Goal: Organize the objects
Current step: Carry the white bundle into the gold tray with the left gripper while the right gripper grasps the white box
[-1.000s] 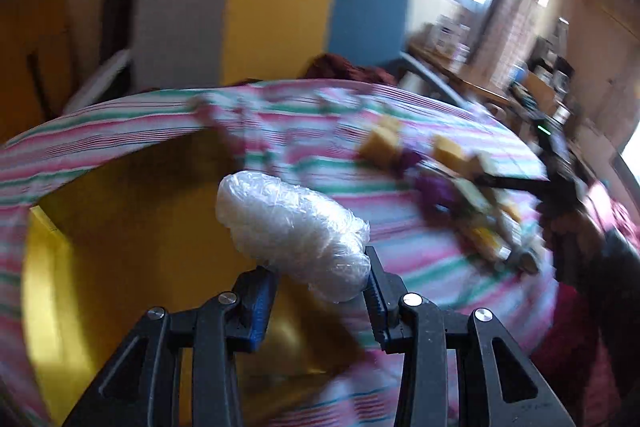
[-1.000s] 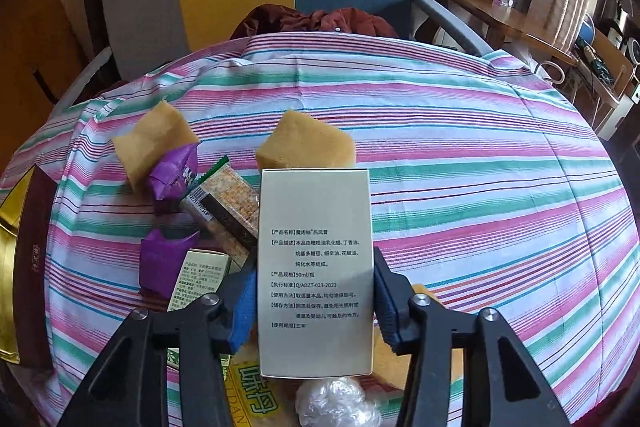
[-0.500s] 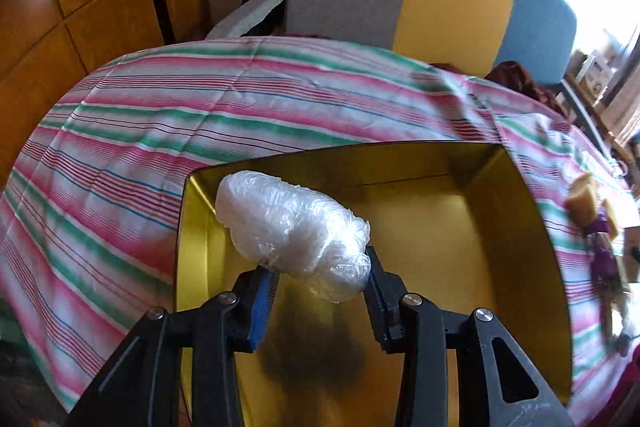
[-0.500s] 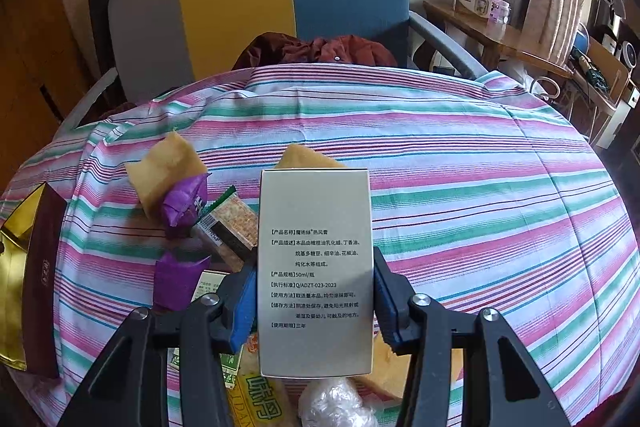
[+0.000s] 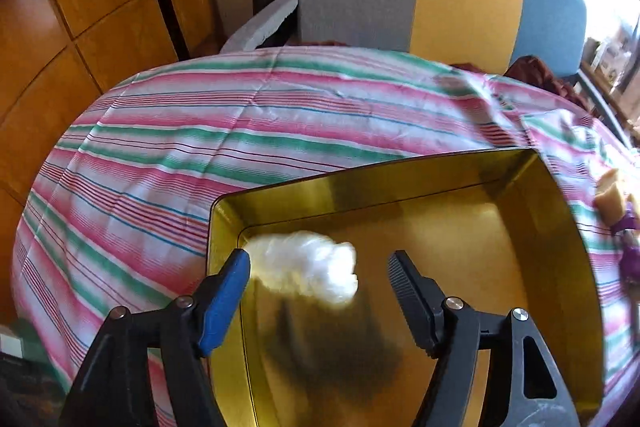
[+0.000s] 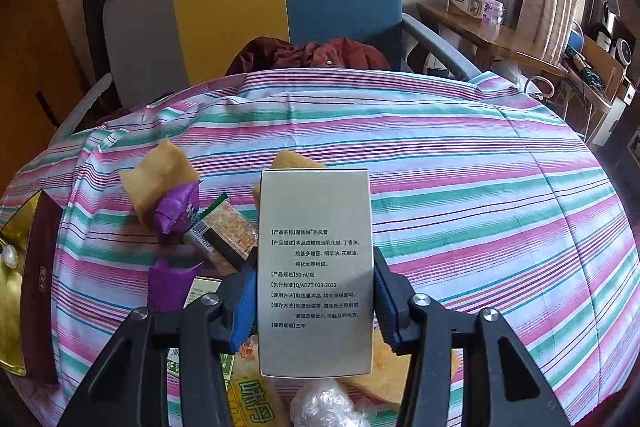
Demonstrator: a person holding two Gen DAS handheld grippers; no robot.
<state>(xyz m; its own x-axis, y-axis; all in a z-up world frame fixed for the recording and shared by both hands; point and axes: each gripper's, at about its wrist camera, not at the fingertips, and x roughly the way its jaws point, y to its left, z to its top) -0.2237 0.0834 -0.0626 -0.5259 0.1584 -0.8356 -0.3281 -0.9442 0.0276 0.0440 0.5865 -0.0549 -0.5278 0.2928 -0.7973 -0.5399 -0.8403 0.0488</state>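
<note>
Fingers of the left hand-held gripper [image 5: 318, 269] are spread wide apart over a gold tray [image 5: 560, 267], and nothing is held between them. A white plastic-wrapped bundle [image 5: 308, 267] is seen in the gap, close by the blue-padded left finger [image 5: 224, 299] and apart from the black right finger. The bundle is blurred, so it cannot be told if it is lying on the tray floor. It is near the tray's far left corner. The tray is set on a counter covered by a striped cloth [image 5: 180, 155] of pink, green and white.

In the right wrist view, the tray's edge [image 6: 12, 291] is seen at the far left. Next to it, snacks are piled on the cloth: a tan packet [image 6: 160, 173], a purple wrapper [image 6: 176, 207] and a clear-fronted cracker pack [image 6: 228, 231]. Right of these, a silver box [image 6: 316, 267] with printed text is gripped upright by the right hand-held gripper [image 6: 314, 301], whose two fingers are pressed against the box's sides. Below the box, another white plastic-wrapped lump [image 6: 328, 407] and a yellow packet [image 6: 252, 403] are seen. Behind the counter, a chair [image 6: 280, 7] in grey, yellow and blue is placed.
</note>
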